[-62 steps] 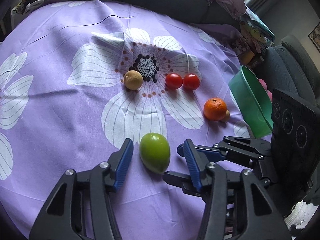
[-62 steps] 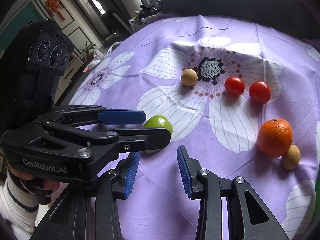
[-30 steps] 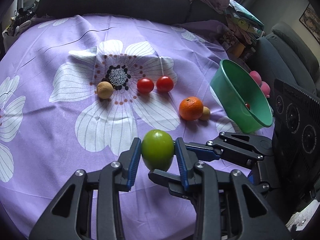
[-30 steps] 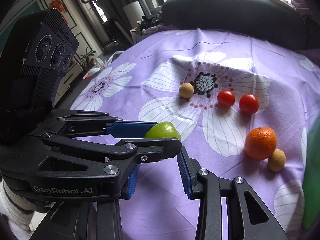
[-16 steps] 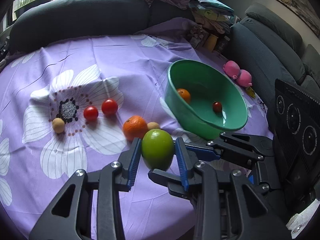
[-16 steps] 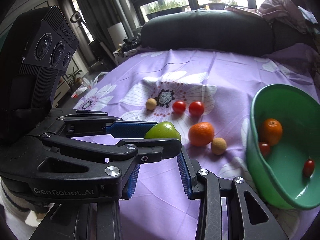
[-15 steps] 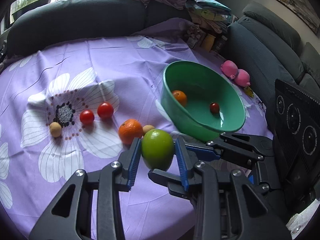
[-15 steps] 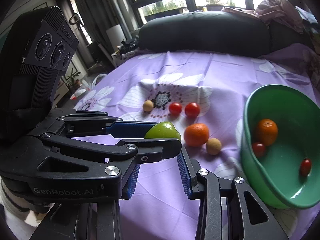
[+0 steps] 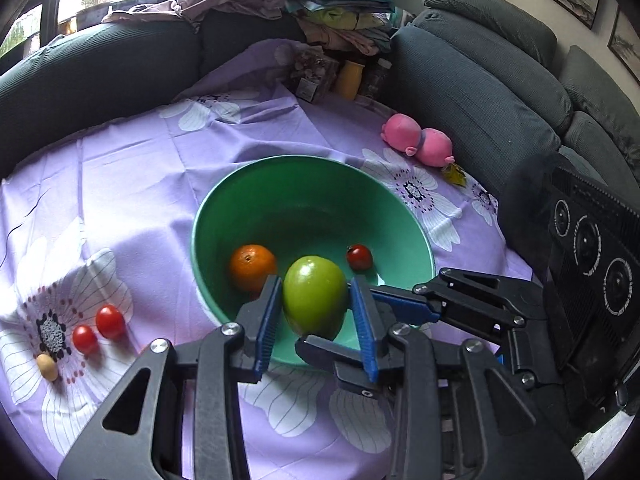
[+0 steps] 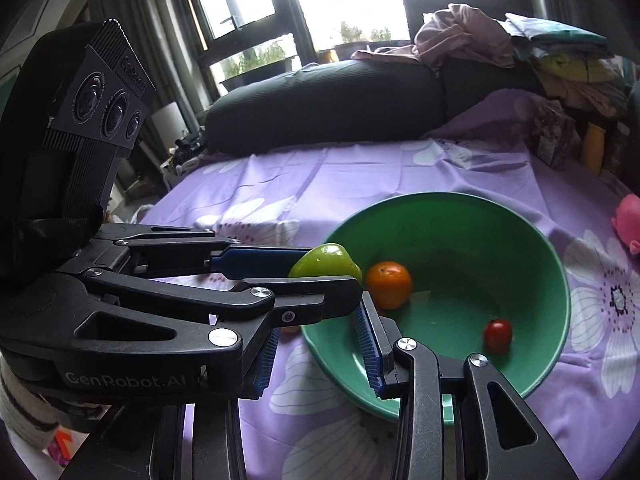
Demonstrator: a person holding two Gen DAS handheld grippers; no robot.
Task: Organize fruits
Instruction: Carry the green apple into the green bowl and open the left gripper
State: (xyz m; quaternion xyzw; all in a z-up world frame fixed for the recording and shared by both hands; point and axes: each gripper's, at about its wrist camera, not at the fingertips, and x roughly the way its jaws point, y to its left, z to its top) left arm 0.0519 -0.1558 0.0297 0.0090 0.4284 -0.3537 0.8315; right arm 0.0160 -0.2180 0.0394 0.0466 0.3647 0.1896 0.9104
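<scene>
The smooth green oval fruit (image 9: 315, 297) is clamped between the blue pads of the left tool (image 9: 316, 316), held over the near rim of the round green plastic bowl (image 9: 404, 208), its long axis roughly upright and tilted slightly. Inside the bowl lie an orange tangerine (image 9: 252, 266) and a small red cherry tomato (image 9: 359, 257), with bare floor between them. The right tool (image 10: 318, 354) hovers just beside, its jaws parted and holding nothing. Two red tomatoes (image 9: 98, 330) and a small tan round fruit (image 9: 47, 367) rest on the purple flowered cloth (image 9: 132, 184) covering the worktop.
</scene>
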